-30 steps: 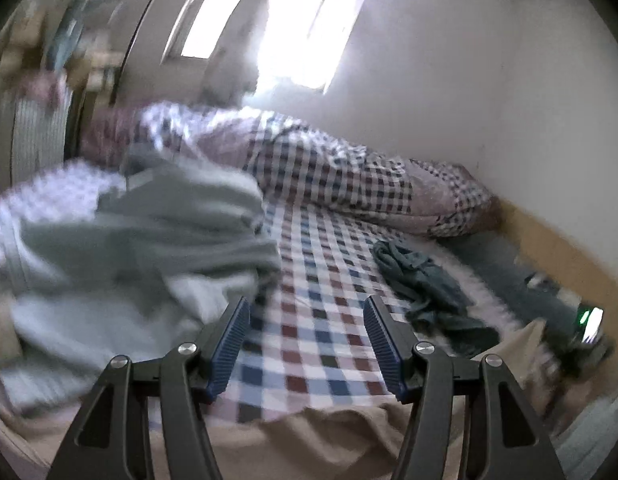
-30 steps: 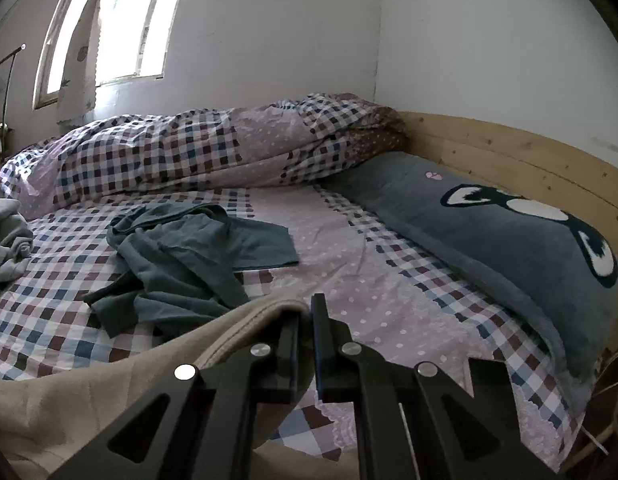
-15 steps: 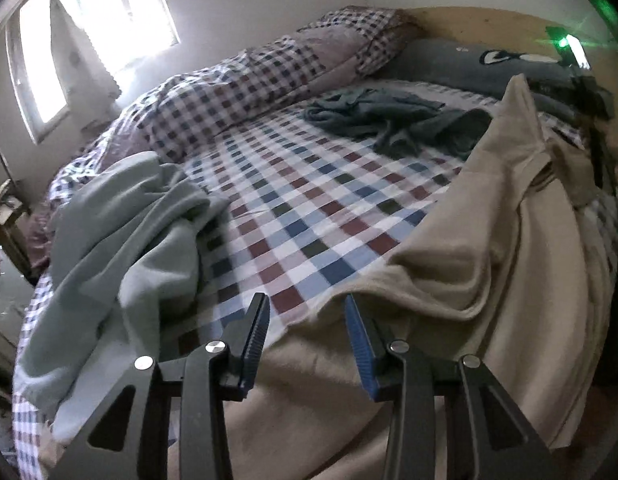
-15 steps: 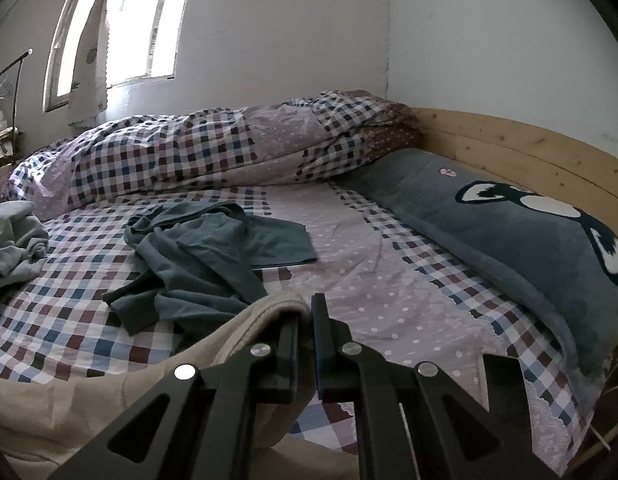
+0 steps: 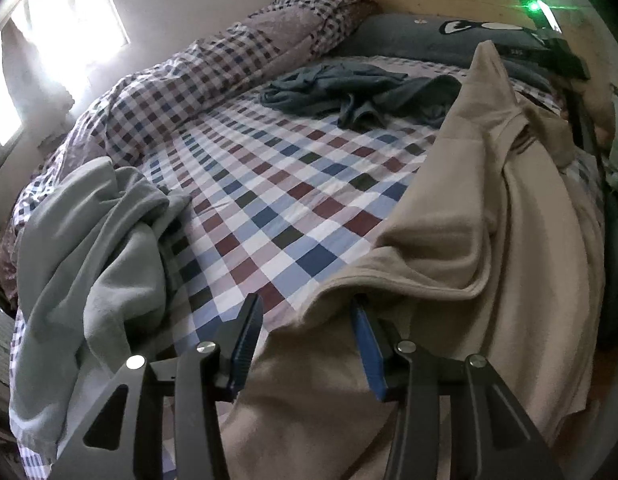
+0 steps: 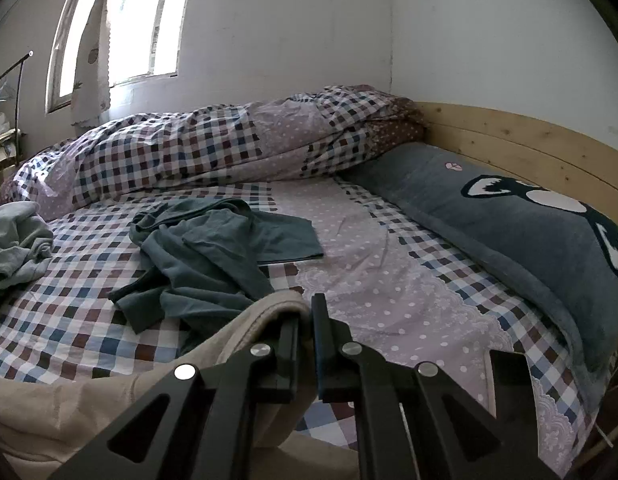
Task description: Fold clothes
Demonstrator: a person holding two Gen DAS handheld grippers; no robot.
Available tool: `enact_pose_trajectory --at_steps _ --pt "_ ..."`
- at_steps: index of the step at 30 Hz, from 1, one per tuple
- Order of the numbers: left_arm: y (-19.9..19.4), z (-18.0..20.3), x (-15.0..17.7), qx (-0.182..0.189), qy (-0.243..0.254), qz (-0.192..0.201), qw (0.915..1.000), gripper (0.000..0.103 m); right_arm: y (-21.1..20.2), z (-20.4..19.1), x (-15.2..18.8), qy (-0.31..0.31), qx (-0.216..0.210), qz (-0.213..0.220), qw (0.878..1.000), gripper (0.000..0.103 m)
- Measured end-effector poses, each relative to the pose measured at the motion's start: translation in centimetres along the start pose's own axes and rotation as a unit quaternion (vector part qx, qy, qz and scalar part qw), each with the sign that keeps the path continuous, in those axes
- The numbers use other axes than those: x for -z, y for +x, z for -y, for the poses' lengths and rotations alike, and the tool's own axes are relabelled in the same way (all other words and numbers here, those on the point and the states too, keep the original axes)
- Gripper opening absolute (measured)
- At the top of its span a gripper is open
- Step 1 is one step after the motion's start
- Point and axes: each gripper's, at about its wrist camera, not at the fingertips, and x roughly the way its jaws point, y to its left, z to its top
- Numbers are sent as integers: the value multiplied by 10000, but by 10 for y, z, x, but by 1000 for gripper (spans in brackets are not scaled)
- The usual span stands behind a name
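A beige garment [image 5: 489, 248] hangs over the near edge of the checked bed. My right gripper [image 6: 309, 316] is shut on one raised corner of that beige garment [image 6: 265, 312], which peaks at the far right of the left wrist view. My left gripper [image 5: 307, 312] is open, its blue-padded fingers straddling the beige garment's near edge, and cloth drapes over the right finger [image 5: 369, 356]. A dark teal garment [image 6: 213, 256] lies crumpled mid-bed, seen farther off in the left wrist view [image 5: 357, 92]. A pale grey-green garment [image 5: 93, 248] is heaped at the left.
A rolled checked duvet [image 6: 213, 152] lies along the wall under the window. A grey fox-face pillow [image 6: 529, 216] rests against the wooden headboard [image 6: 521, 140]. The checked sheet [image 5: 277, 200] shows between the garments.
My left gripper swung from the grey-green heap over to the beige garment and moved in over its near edge, staying open. My right gripper kept its hold and shifted slightly.
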Motion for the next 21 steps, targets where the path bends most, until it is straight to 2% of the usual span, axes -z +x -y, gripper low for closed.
enact_pose_trajectory --at_steps 2,4,9,13,15,21 --pt "1 -1 -1 69 -28 20 10000 47 0 0 0 7 0 -12 10000 5" --pt "1 -1 -1 103 -19 22 9999 36 1 0 0 4 4 -19 10000 5" --pt "4 0 -1 99 -1 -38 9999 25 1 0 1 -14 7 -27 10000 5" --pt "3 -1 -1 -7 -70 -7 10000 11 1 0 2 -24 5 -28 10000 5" --pt "3 1 -1 -145 -122 11 9998 6 1 -1 1 -21 4 -34 10000 5" --pt "-14 4 2 -476 -605 336 9965 5 -8 -3 -1 -82 -83 22 9999 5"
